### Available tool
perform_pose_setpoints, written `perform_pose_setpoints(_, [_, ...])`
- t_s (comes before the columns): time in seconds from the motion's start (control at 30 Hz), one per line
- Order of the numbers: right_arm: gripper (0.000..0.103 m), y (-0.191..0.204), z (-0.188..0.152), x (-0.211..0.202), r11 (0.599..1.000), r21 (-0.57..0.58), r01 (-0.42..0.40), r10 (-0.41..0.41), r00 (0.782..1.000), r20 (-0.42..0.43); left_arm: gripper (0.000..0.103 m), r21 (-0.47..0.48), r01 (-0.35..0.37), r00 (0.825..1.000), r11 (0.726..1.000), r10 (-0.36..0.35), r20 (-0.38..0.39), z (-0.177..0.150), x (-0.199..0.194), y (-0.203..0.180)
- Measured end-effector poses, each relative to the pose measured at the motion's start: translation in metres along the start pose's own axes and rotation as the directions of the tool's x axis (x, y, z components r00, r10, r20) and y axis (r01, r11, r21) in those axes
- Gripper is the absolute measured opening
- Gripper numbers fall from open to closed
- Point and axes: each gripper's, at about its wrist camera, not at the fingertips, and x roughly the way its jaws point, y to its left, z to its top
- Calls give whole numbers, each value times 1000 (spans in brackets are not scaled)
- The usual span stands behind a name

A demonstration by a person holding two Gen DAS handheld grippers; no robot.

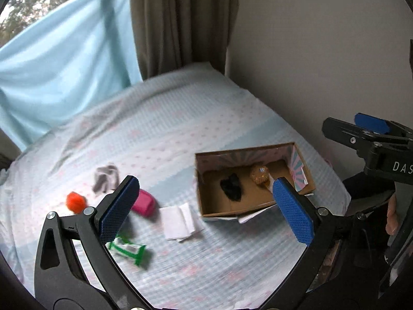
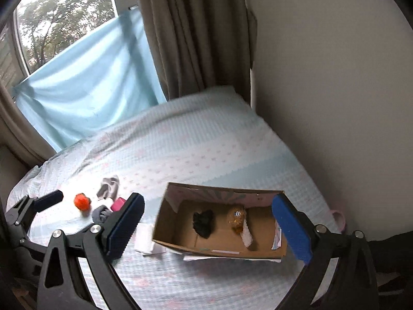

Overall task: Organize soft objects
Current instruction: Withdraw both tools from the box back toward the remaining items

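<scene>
1. Both tongs hang above the bed with their blue-padded fingers spread wide and nothing between them: the left tongs (image 1: 204,206) over the near middle of the bed, the right tongs (image 2: 209,228) over the box.
2. Green-and-white plastic packet (image 1: 127,250) lies nearest the bed's near edge, beside a folded white cloth (image 1: 179,221).
3. Pink soft block (image 1: 143,202), orange fluffy ball (image 1: 75,202) and grey-and-white sock (image 1: 105,178) sit apart toward the bed's left side.
4. Open brown cardboard box (image 1: 206,201) rests near the bed's right edge.
5. Inside it lie a black fuzzy item (image 1: 231,187) and an orange-brown plush toy (image 1: 259,175), close together on the box floor.
6. Checked pale-blue bedsheet (image 1: 180,118) covers the bed.
</scene>
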Motion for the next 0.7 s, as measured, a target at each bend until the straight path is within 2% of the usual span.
perform_pose_setpoints(0.3, [99,52,-32,-73,998,4,61,-61,992,111,103,-18,0,995,1000,2,100,-35,-89,54])
perform_pose_setpoints(0.7, [99,126,-66,-102,998,30,61,-65,983,172,103,-58,-25,988,998,34,153,-81,-149,155])
